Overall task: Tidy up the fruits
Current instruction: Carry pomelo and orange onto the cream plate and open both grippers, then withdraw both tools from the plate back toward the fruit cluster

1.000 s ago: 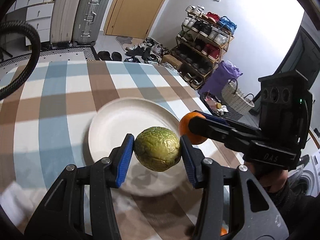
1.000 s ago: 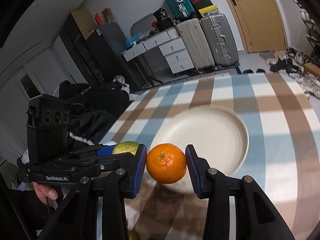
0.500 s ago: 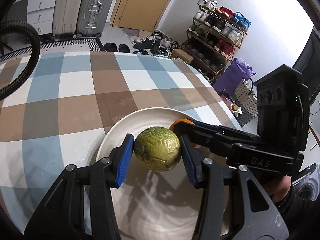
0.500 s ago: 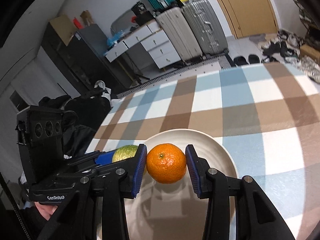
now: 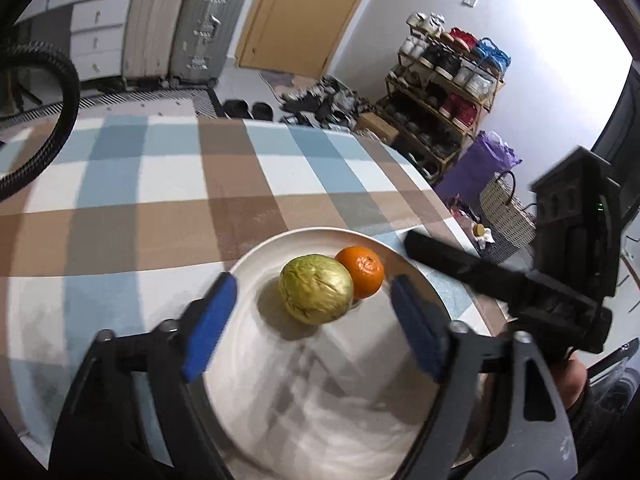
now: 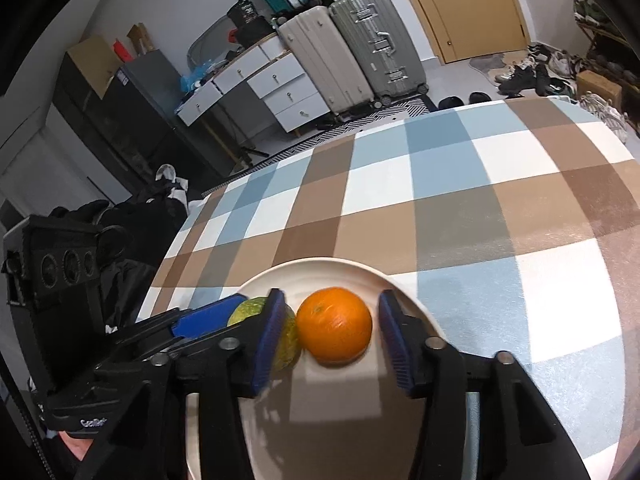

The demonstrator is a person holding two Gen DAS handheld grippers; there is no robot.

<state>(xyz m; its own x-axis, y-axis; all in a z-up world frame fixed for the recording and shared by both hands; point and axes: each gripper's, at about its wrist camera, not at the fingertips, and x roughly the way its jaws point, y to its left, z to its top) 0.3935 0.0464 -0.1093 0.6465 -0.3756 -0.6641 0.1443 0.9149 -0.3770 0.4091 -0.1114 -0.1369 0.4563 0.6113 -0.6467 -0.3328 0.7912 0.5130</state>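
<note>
**Both fruits down on the plate, jaws letting go**

While both sets of jaws were opening, the green fruit (image 5: 316,294) and the orange (image 5: 360,276) sat side by side on the white plate (image 5: 256,256), touching or very nearly so. Left gripper (image 5: 312,328) stood wide, pads well clear of the green fruit on both sides, holding nothing. Right gripper (image 6: 332,336) was less far open; the orange (image 6: 334,330) lay between its pads with a gap on each side, so nothing was gripped there either. Its left finger sat right against the green fruit (image 6: 286,340) in the right wrist view; contact or not, cannot tell.

To do the release well, my read: finish opening fully before pulling back, then draw each gripper straight out along its fingers. Any sideways drift would nudge a round fruit and start it rolling. Right gripper needs most care, tight between the two fruits.

Materials: plate was smooth and matte with a shallow raised rim, which should stop a slow roll. Orange was glossy, finely dimpled, near spherical. Green fruit was bigger, rough and wrinkled, yellow-green, slightly lumpy, so less likely to roll. Checked tablecloth (image 5: 240,168) in blue, brown and white looked like soft fabric. Pads (image 5: 210,330) were blue and ribbed
</note>
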